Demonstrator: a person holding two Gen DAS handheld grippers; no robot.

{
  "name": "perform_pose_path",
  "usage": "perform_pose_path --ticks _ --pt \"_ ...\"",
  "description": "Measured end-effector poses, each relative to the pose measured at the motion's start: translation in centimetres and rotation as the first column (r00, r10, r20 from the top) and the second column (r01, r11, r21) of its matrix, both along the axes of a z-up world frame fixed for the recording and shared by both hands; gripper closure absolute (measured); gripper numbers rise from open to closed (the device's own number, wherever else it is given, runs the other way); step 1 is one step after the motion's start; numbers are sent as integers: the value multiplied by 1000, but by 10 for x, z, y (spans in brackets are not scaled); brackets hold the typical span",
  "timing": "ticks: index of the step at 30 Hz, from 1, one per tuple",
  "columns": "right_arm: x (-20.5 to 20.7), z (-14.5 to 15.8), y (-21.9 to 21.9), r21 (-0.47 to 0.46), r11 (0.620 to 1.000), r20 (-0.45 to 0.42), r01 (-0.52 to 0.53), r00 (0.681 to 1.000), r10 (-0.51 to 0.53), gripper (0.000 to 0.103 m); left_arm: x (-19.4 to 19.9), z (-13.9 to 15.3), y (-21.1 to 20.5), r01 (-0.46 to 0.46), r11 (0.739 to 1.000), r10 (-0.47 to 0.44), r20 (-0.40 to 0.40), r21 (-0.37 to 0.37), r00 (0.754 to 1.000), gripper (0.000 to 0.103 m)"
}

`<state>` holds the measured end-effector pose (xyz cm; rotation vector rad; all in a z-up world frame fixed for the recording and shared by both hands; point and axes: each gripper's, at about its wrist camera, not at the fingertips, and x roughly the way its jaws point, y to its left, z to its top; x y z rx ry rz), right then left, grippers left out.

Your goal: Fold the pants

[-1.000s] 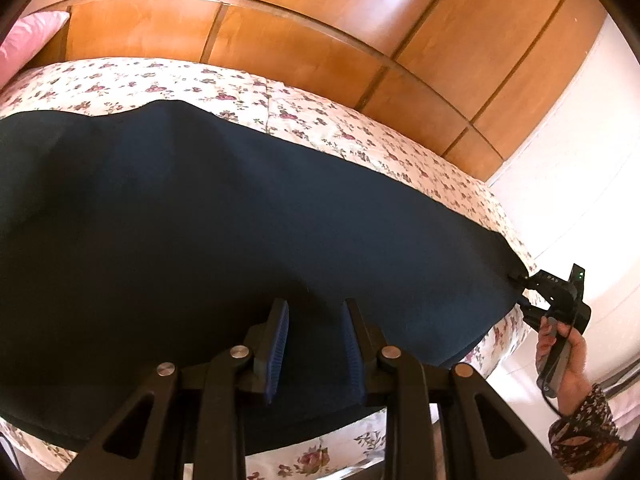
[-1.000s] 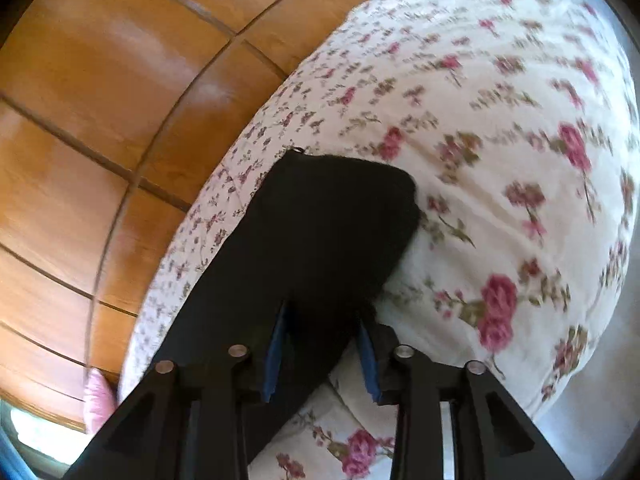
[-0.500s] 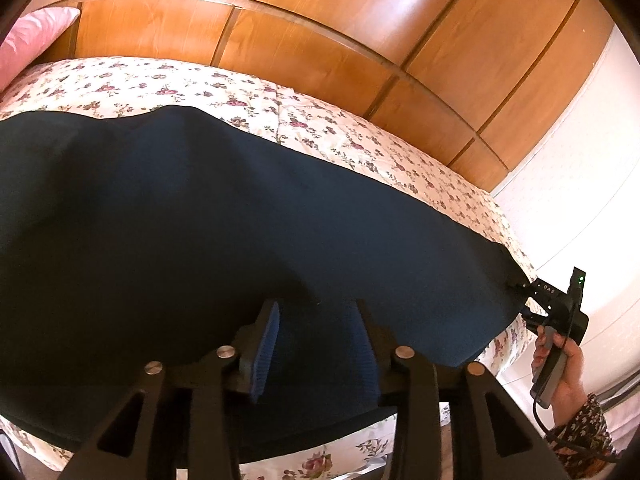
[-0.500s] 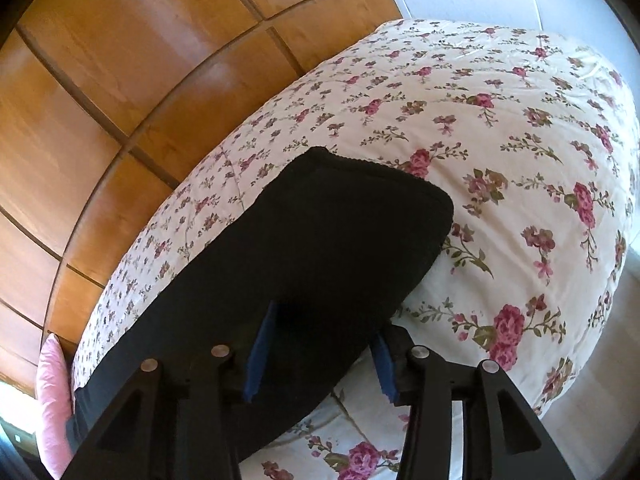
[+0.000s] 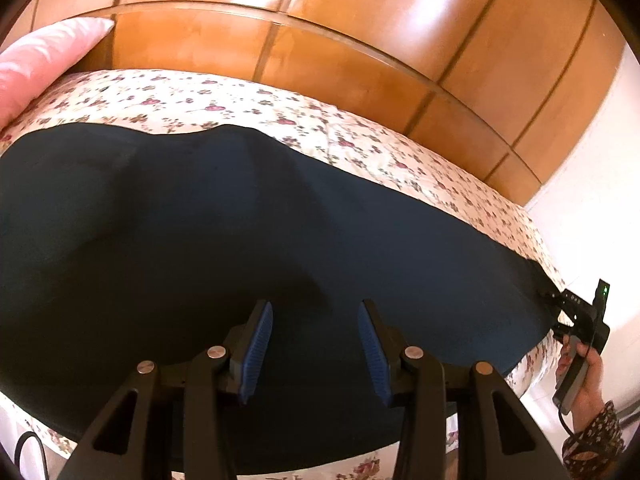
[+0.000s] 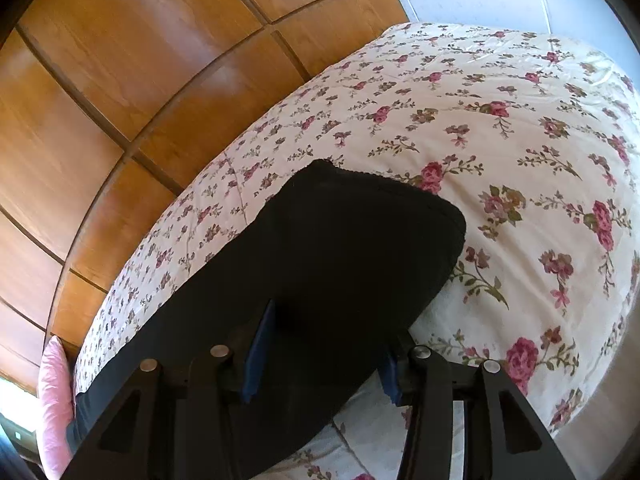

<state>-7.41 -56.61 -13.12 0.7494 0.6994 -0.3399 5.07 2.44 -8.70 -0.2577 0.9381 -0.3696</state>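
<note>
**Opening jaws mark the release of the laid-out pants**

Spreading of both grippers is what sets this moment apart from the two earlier ones. A second ago the left gripper [image 5: 316, 340] had its blue pads close together over the near edge of the dark pants [image 5: 248, 240]; now the pads [image 5: 256, 344] are held wide apart, with cloth seen between them but not pinched. The right gripper [image 6: 324, 348] is likewise opened: its fingers were narrow around the leg end a second ago and are now spread, the hem end [image 6: 372, 224] lying loose on the floral bedspread [image 6: 520, 140]. From the left wrist view the right gripper [image 5: 560, 308] is seen touching the far end of the garment.

The pants are stretched lengthwise along the bed, flat apart from a soft ridge near the middle, with the wooden panelled wall [image 5: 360, 40] behind and a pink pillow [image 5: 44, 64] at the head end.

It is judged that the straightening step is finished and the cloth has been let go. A fresh grasp is probably called for next, so that one end can be carried over the other.
</note>
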Motion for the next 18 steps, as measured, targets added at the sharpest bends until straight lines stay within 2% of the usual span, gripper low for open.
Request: perform_pose_path --ticks 6,12,18 --pt "-4 -4 -8 74 997 45 19 999 -22 54 3 0 7 -34 999 34 1 -3 999 58" --pt "-18 -15 -24 247 968 135 52 987 -88 54 -1 0 20 -66 998 66 9 -4 998 58" --pt "-22 -16 -24 253 966 163 42 983 -86 55 -1 -1 28 -95 995 95 12 8 995 58"
